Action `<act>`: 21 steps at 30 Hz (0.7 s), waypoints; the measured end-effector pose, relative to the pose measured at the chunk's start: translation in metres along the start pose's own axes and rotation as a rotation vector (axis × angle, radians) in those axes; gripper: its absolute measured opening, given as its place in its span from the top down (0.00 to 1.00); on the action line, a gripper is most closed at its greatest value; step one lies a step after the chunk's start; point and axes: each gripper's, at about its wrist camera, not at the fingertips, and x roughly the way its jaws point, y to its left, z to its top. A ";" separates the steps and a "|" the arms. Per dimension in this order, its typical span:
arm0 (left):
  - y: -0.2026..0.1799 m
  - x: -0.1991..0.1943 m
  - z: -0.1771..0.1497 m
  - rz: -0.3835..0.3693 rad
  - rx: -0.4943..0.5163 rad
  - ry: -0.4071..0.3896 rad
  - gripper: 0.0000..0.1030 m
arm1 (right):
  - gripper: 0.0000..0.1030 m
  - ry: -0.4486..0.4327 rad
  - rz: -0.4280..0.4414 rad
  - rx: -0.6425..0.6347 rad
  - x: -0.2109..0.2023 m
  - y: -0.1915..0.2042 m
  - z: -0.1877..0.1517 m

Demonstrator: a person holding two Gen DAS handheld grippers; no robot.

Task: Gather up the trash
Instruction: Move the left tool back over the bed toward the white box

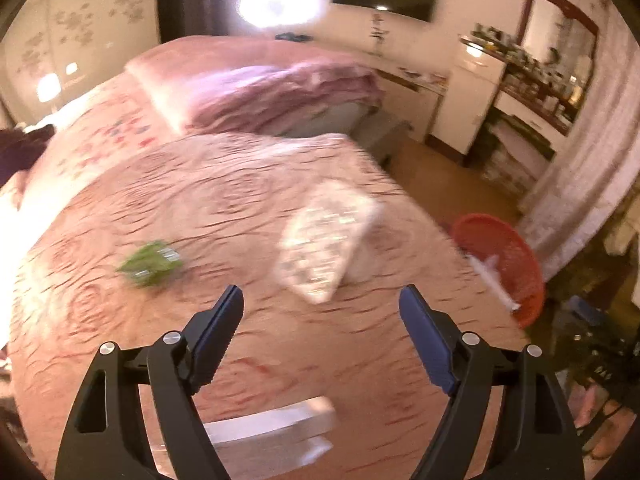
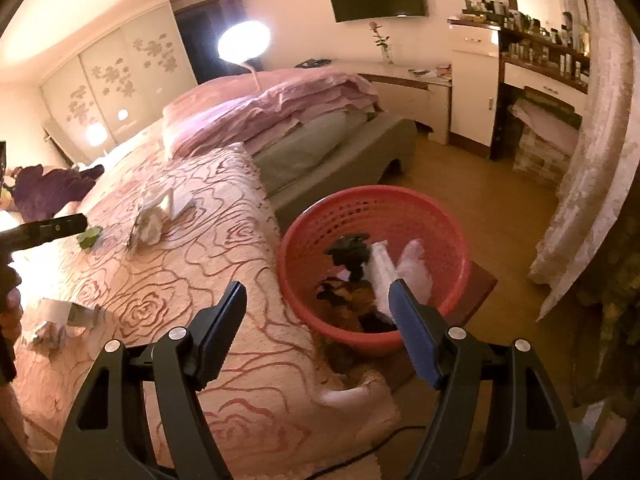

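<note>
Partly done, I'd say: red basket [image 2: 376,216] on floor by bed [image 2: 224,264] holds some trash already, but green wrapper [image 1: 150,262], white packet [image 1: 326,240] & paper scraps [image 2: 68,322] remain on bed, w/ left gripper [image 1: 320,312] & right gripper [image 2: 318,304] both spread, nothing held.

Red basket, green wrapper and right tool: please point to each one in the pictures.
Red basket [image 2: 360,204]: right wrist view, far rim.
Green wrapper [image 1: 150,263]: left wrist view, middle of the crumpled piece on the bedspread.
Right tool [image 2: 318,300]: right wrist view, midway between its open fingertips.
</note>
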 end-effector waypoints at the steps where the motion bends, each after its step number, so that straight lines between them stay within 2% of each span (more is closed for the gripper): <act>1: 0.009 -0.001 -0.002 0.007 -0.010 0.003 0.25 | 0.31 0.002 0.005 -0.005 0.000 0.003 -0.001; 8: 0.063 -0.018 -0.025 0.043 -0.100 0.015 0.25 | 0.31 0.011 0.024 -0.028 0.000 0.015 -0.006; 16: 0.064 -0.024 -0.063 0.028 -0.080 0.049 0.24 | 0.31 0.012 0.043 -0.049 -0.004 0.026 -0.009; 21: 0.061 -0.036 -0.076 0.021 -0.042 0.041 0.24 | 0.31 0.000 0.048 -0.052 -0.010 0.028 -0.007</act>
